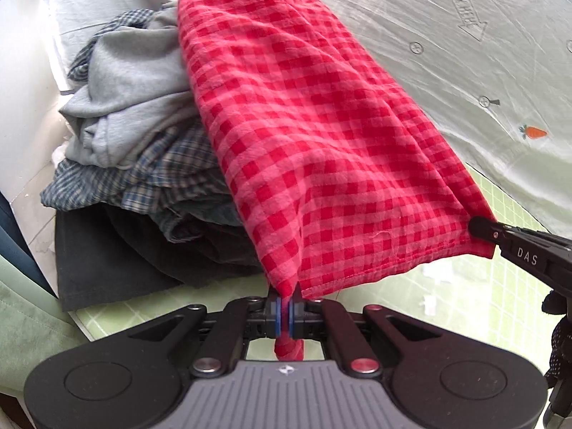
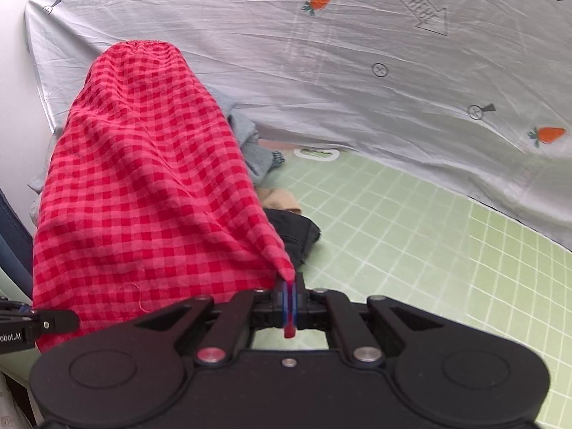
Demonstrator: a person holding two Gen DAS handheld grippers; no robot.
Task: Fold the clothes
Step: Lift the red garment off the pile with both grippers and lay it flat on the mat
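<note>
Each claw is clamped on a hem corner of the red checked garment (image 1: pixel 314 136): left claw (image 1: pixel 285 309), right claw (image 2: pixel 289 302). The garment stretches ahead over the clothes pile (image 1: pixel 143 150). Keeping both corners level and taut should draw it clear onto the green worktop (image 2: pixel 411 250).

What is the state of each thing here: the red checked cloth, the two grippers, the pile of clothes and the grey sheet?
Red checked cloth: lifted, stretched between both grippers, far end draped over the pile.
Left gripper: jaws shut on one cloth corner.
Right gripper: jaws shut on the other corner.
Pile of clothes: crumpled, unfolded, on the mat.
Grey sheet: spread out, wrinkled.
Green grid mat: lying flat.
</note>
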